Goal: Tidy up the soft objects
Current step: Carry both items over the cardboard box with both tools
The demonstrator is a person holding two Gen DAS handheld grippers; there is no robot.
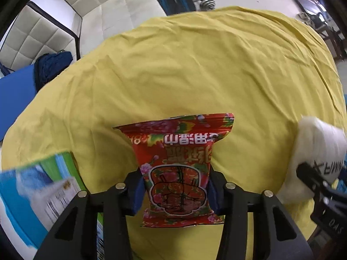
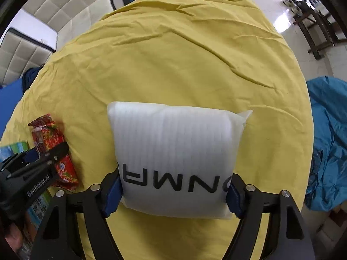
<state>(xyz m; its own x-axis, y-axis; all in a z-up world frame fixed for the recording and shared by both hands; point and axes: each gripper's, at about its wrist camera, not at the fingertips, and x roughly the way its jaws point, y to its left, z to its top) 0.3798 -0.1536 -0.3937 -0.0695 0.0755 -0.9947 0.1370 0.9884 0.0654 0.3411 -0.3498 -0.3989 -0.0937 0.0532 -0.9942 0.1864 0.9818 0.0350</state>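
My left gripper point(image 1: 176, 191) is shut on a red floral packet point(image 1: 177, 169), holding it over the yellow cloth point(image 1: 195, 69). The packet also shows in the right wrist view point(image 2: 54, 149), with the left gripper point(image 2: 46, 155) clamped around it. My right gripper point(image 2: 173, 187) is shut on a white soft pack with black letters point(image 2: 173, 151), held above the cloth point(image 2: 173, 54). In the left wrist view the white pack point(image 1: 318, 151) is at the right edge with the right gripper's fingers point(image 1: 312, 177) on it.
A blue-green box point(image 1: 32, 190) lies at the near left of the cloth. A dark blue bundle point(image 1: 52, 67) sits at the far left beside a quilted white headboard point(image 1: 43, 28). A teal sheet point(image 2: 329, 140) lies to the right, off the table.
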